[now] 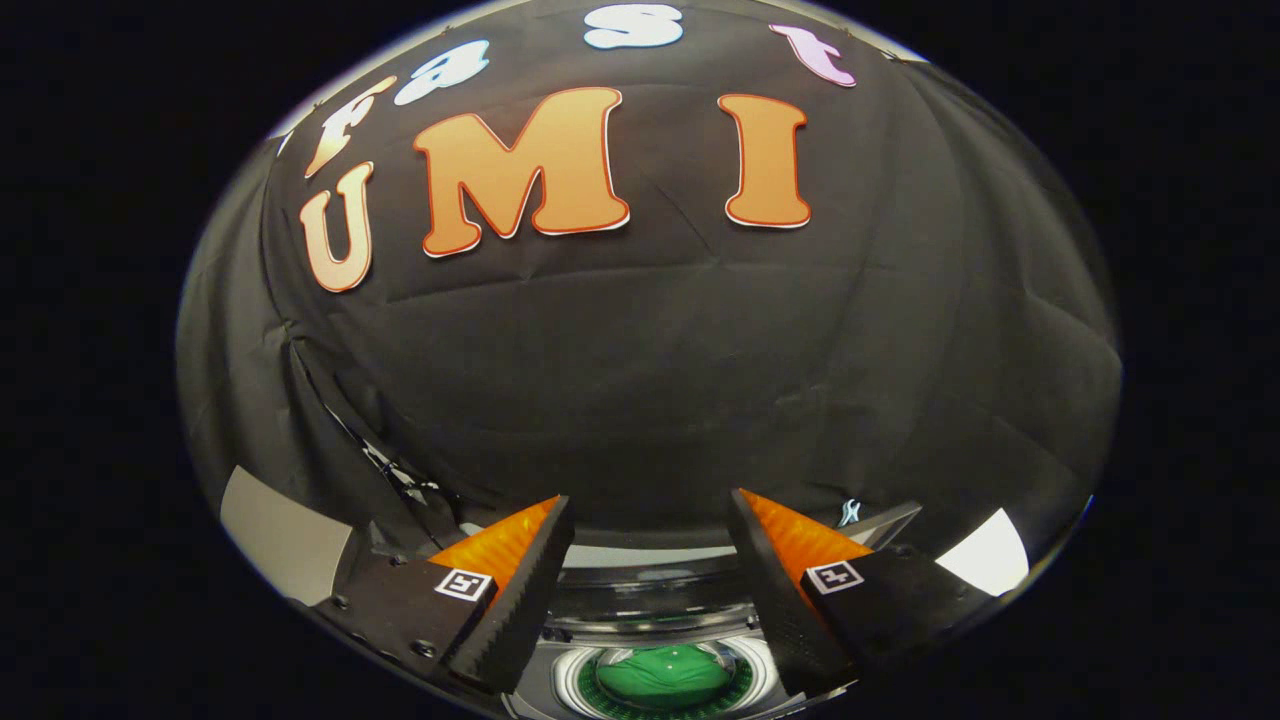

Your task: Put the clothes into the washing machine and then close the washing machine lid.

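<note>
Gripper (650, 510) is spread wide with nothing between its fingers, aimed mostly at the black cloth wall (650, 380). Down at 6 o'clock, between the fingers, sits the washer (640, 600) with green clothes (665, 676) already in the drum.

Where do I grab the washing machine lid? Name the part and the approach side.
Probably its top edge: the lid seems to stand raised behind the drum opening, where the green cloth lies. Come down from above, with one finger on each face of that thin edge. The gripper is open and holds nothing.
</note>
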The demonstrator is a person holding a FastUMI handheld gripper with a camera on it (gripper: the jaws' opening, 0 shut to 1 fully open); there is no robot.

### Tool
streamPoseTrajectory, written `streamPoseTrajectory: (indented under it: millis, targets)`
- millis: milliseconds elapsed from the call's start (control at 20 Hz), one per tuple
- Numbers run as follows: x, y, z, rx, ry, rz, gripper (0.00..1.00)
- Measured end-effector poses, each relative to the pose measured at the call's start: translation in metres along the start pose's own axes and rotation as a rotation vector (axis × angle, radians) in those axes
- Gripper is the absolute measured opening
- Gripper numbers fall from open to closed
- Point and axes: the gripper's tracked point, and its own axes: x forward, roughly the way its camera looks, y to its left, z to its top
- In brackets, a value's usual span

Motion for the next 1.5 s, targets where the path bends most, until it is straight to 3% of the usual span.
streamPoseTrajectory:
  millis: [300,1500]
  targets:
    - [0.015,0.002,-0.022,-0.061,0.007,-0.023,0.98]
    - [-0.101,-0.015,-0.106,-0.047,-0.128,-0.049,0.99]
